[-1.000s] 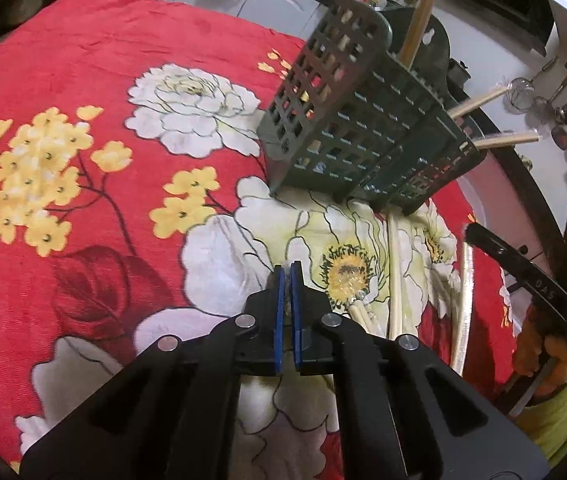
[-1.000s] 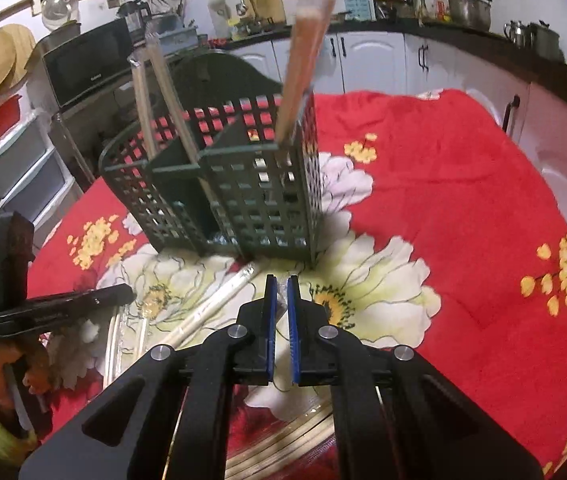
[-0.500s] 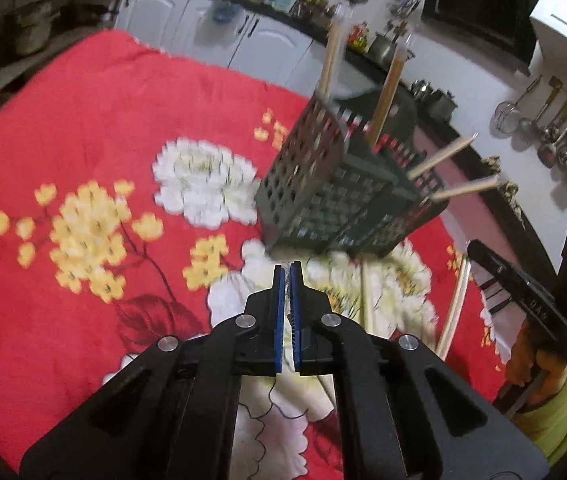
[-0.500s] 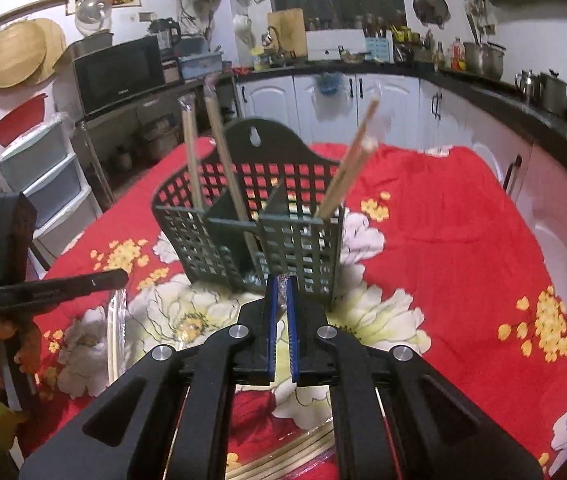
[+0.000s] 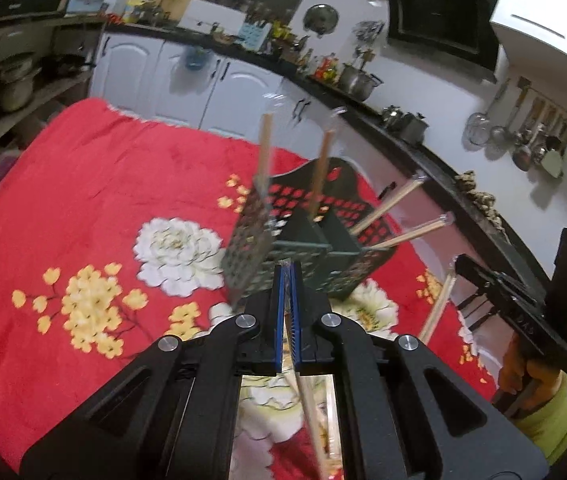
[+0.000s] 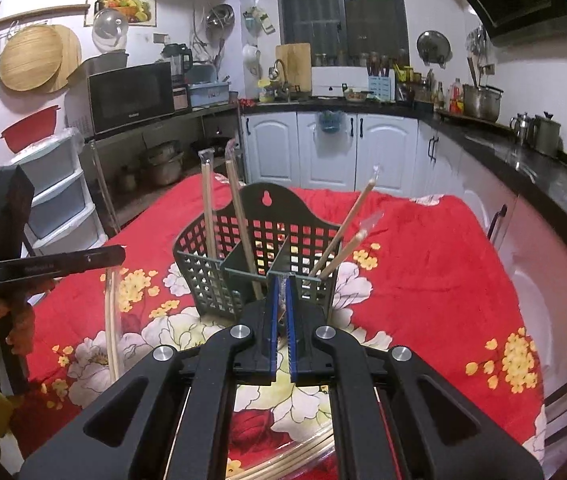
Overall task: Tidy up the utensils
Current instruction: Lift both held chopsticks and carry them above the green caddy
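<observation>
A kitchen with white cabinets [image 6: 323,152] and a dark countertop [image 6: 543,164] surrounds a table covered by a red cloth [image 5: 95,184] printed with white and yellow flowers. On the cloth stands a dark green lattice basket [image 6: 267,248] with a tall arched back and inner dividers. Wrapped pairs of chopsticks [image 6: 207,204] stand upright in its left compartment as the right wrist view shows it, and further pairs [image 6: 347,224] lean out of its right compartment. The left gripper [image 5: 288,280] has its blue pads pressed together on a wrapped chopstick pair [image 5: 311,412] that runs down beneath the jaws, with the basket just beyond the fingertips. The right gripper [image 6: 280,292] is likewise pinched shut, with a bit of clear wrapper between its blue pads; the chopstick pair itself is hidden by the jaws, though light sticks [image 6: 295,460] show below the gripper near the lower edge. In the left wrist view the right gripper's body appears at the right edge, held by a hand [image 5: 523,372] with a green sleeve [image 5: 555,420]. In the right wrist view the left gripper's body appears at the left edge, with a long wrapped pair [image 6: 112,320] hanging below it. A microwave [image 6: 129,94] sits on a shelf at the left wall
</observation>
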`<state>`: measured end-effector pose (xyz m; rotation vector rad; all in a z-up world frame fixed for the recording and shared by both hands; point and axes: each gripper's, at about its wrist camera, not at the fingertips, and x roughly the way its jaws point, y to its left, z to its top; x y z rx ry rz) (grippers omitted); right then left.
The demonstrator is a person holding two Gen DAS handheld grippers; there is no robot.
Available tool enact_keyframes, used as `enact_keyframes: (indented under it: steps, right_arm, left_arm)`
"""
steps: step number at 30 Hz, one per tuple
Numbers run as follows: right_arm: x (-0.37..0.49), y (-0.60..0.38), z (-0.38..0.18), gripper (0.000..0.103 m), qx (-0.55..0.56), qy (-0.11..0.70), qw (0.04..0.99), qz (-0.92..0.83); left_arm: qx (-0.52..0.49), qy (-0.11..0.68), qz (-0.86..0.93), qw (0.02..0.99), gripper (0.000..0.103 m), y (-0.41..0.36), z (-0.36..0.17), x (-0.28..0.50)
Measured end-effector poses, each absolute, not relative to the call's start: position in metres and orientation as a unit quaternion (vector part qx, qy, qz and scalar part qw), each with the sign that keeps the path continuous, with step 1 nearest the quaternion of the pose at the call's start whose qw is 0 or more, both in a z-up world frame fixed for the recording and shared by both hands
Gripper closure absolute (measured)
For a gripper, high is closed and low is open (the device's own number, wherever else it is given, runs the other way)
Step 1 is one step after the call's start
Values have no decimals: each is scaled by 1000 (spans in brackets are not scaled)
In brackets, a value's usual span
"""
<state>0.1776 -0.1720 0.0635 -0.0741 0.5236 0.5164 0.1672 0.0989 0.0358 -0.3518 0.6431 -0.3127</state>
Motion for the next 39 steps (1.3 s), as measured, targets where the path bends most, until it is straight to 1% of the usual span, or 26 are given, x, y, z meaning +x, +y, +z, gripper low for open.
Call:
enact_keyframes:
  steps: [16, 39]
  right_arm:
    - [157, -185, 92, 100, -40, 217, 942, 254]
    - [150, -204, 123, 100, -33, 178, 954, 240]
  left_arm:
    - [-131, 268, -218, 929, 102, 38, 86, 172]
    - [-106, 211, -247, 940, 102, -2, 141, 188]
